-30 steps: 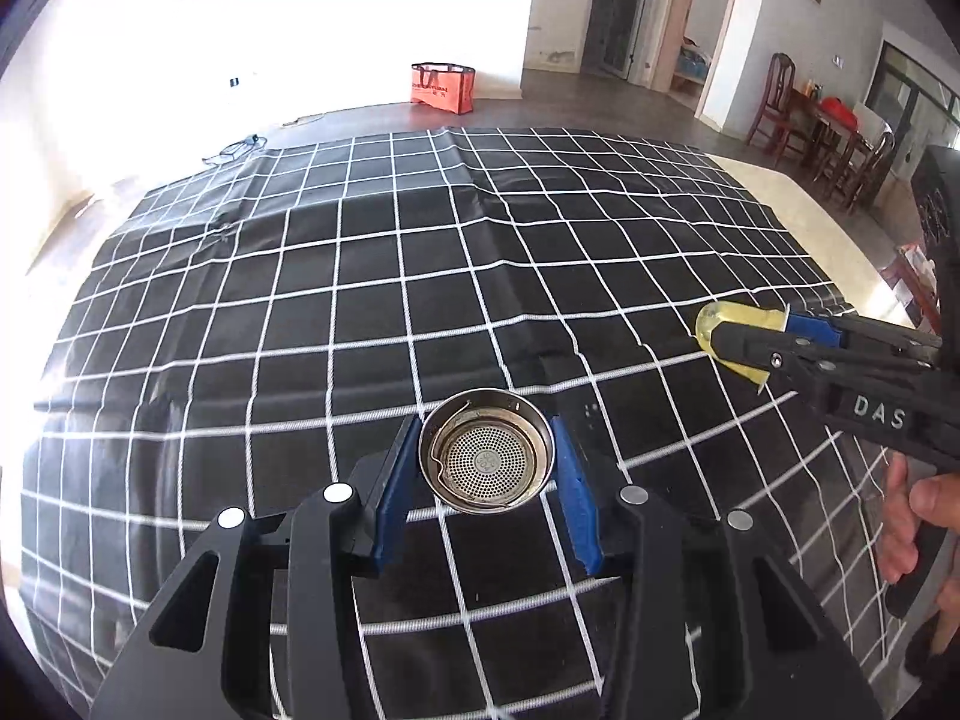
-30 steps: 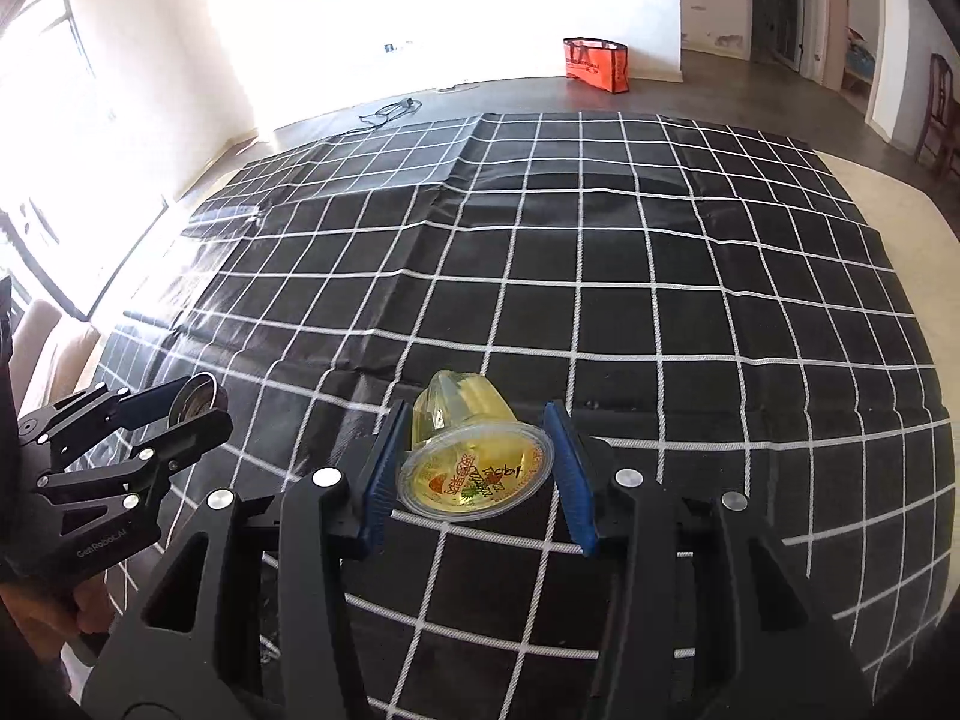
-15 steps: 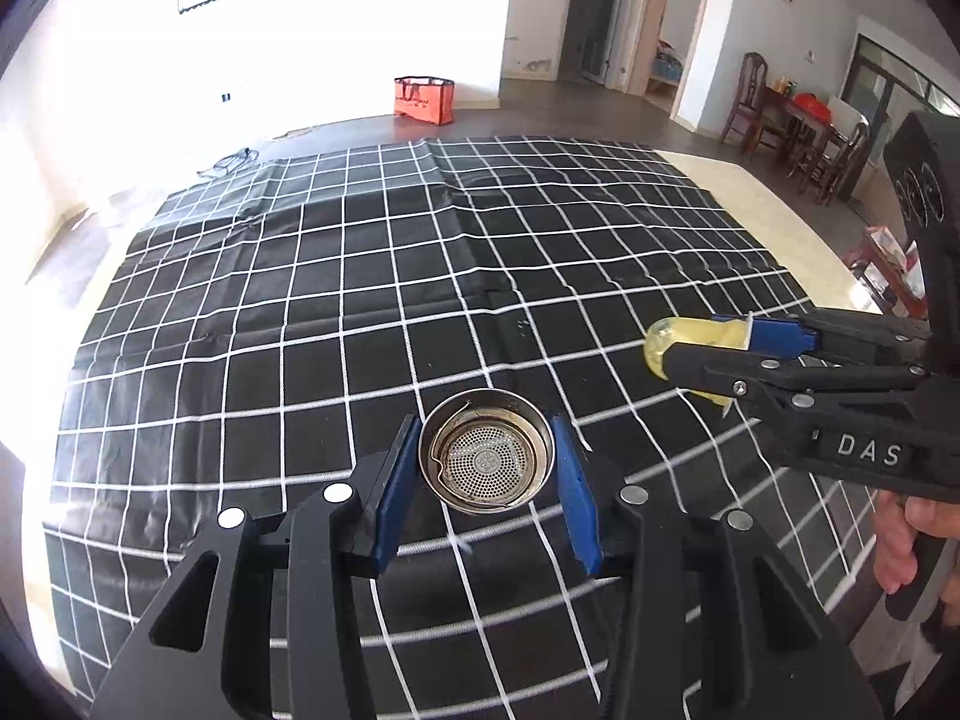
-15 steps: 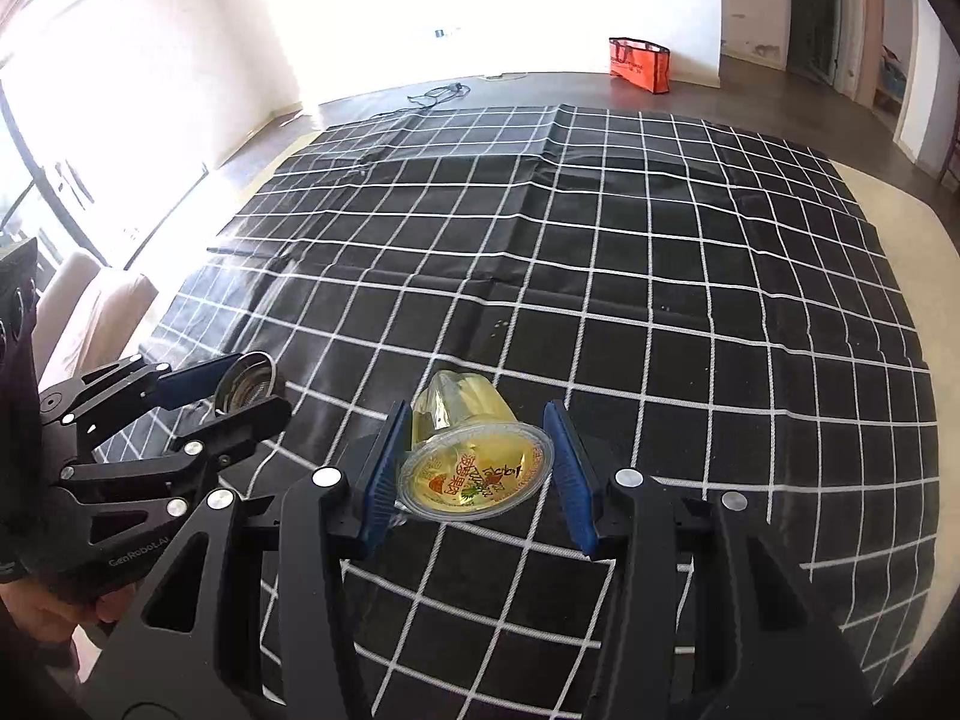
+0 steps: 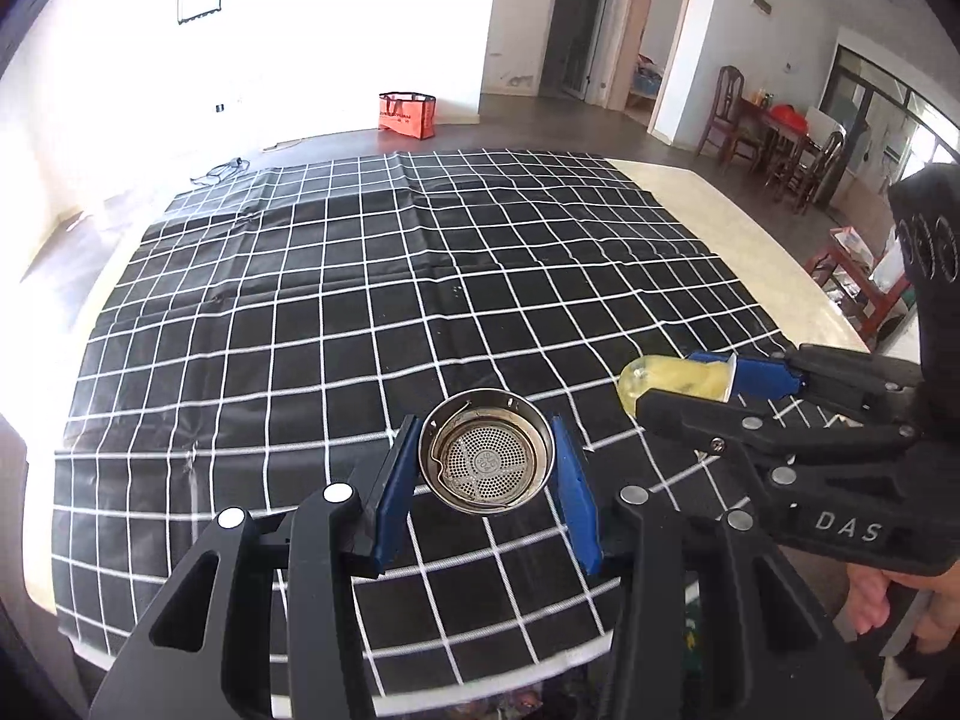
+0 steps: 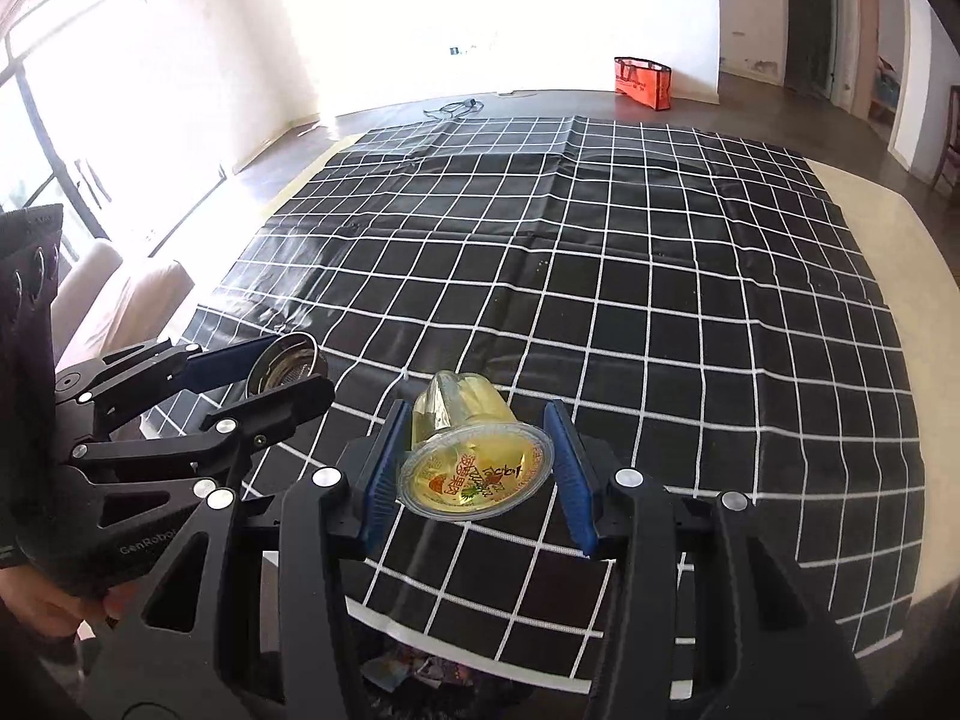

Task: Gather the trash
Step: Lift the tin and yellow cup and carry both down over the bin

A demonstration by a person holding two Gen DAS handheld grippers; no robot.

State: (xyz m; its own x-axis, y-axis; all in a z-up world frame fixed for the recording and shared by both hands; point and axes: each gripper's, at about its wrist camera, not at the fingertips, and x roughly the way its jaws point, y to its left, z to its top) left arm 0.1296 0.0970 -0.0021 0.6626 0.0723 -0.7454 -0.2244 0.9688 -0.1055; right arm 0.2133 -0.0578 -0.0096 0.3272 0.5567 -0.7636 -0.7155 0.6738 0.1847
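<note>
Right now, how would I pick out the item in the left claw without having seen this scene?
Find the black grid-patterned cloth covering the table; near its close edge two claws hang side by side. The left claw clamps a small round metal strainer between blue pads. Shiny steel with a perforated bottom, it differs from the yellow plastic jelly cup in the right claw.

The left tool points steeply downward, its blue pads clamped on a metal strainer. Just beside it, the right tool tilts alike, gripping a jelly cup. Bare fingers wrap the right handle.
</note>
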